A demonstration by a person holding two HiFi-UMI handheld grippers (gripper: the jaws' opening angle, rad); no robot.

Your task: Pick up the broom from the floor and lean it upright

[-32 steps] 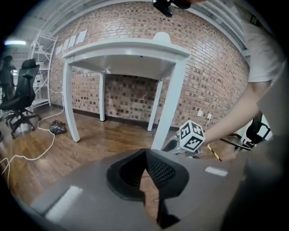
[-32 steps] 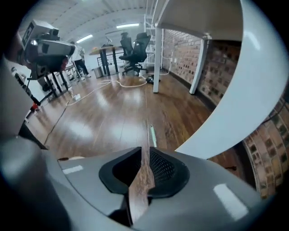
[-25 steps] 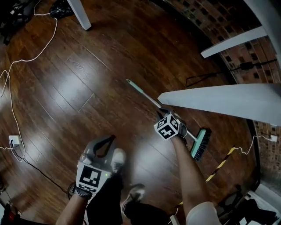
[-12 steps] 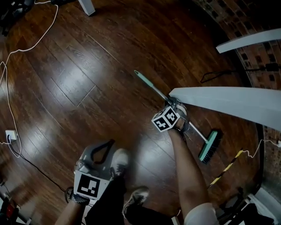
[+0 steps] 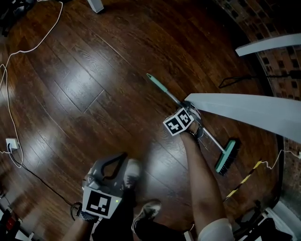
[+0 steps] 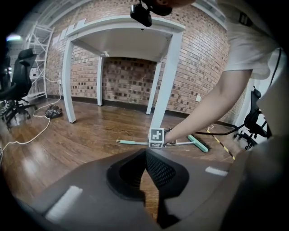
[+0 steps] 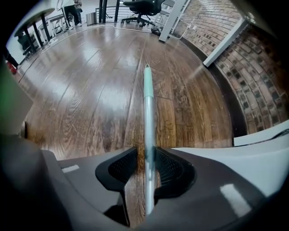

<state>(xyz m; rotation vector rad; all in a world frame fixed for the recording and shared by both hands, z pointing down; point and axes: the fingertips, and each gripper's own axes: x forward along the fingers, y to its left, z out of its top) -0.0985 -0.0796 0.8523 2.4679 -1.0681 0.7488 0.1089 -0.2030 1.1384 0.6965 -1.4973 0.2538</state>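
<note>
Clamping one broom (image 7: 147, 103) shaft, right gripper (image 7: 145, 158); left gripper (image 6: 145, 153) closed, empty.

Broom pole: from the head view the broom (image 5: 227, 157) loses a stretch of its pole under the marker cube of the right tongs (image 5: 187, 113) and the corner of the white tabletop (image 5: 244, 110).
Right tongs' tips: tucked beneath that cube in the head view.
Brush head: outside the right gripper view, where the pole's near end sinks behind the tongs' body.
Tabletop: runs off the head view's right edge.
Shoe (image 5: 133, 170): partly covered by the left tongs (image 5: 121, 156).
Office chair (image 6: 13, 90): clipped by the dark rim of the left gripper view.
Dark shapes (image 5: 268, 223): cut off at the corner, can't tell what they are.
Figure (image 7: 72, 5): far off, too small to make out.
</note>
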